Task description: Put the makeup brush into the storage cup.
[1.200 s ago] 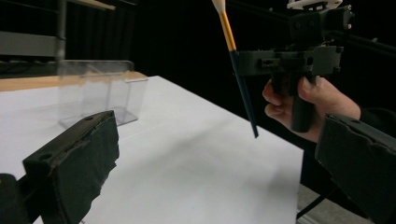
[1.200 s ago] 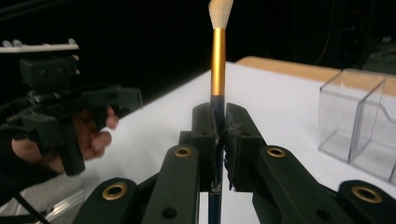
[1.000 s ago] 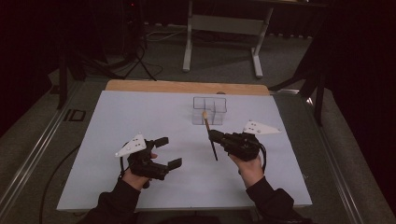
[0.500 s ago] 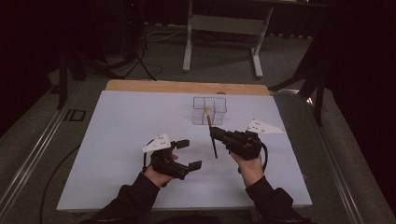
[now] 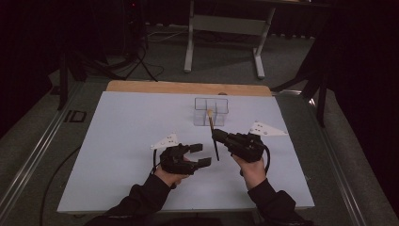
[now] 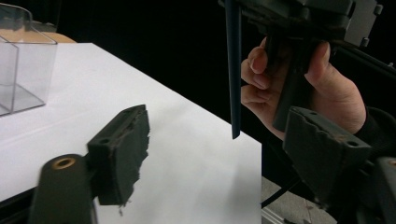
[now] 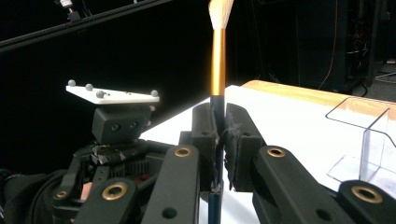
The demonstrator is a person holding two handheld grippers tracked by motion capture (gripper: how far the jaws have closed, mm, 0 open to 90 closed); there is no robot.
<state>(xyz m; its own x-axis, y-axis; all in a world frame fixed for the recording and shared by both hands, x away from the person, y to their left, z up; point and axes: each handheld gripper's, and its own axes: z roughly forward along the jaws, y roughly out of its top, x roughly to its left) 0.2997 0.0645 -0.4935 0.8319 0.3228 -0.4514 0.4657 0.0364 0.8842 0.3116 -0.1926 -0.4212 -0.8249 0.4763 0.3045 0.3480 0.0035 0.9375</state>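
**Brush held upright as second pair of tongs draws near**

Dark studio surroundings frame a white-topped bench with a wooden strip along its far edge, the floor beyond it carrying cables and a pale metal stand. Taking the clear plastic organiser at the far middle of the bench as the marker: nearer the person and to its left, the left tongs hover above the sheet, jaws parted with nothing between them, their worn dark pads visible in the left gripper view. Almost directly in front of the organiser, a slim make-up brush stands tilted, pale bristles uppermost and close to the organiser's near wall, its dark tail pointing down toward the bench. Nearer and to the organiser's right, the right tongs are clamped on the brush's dark handle just below the gold ferrule, as the right gripper view shows, with the person's hand wrapped round the grip behind them.

The brush looks light and stiff along its shaft, smooth and thin enough to swivel or slide between pads if pinched loosely. Its bristle tuft is soft and easily splayed, so the handle is the sensible place for any second hold, probably the free lower length under the present grip, with the pads squarely across it.
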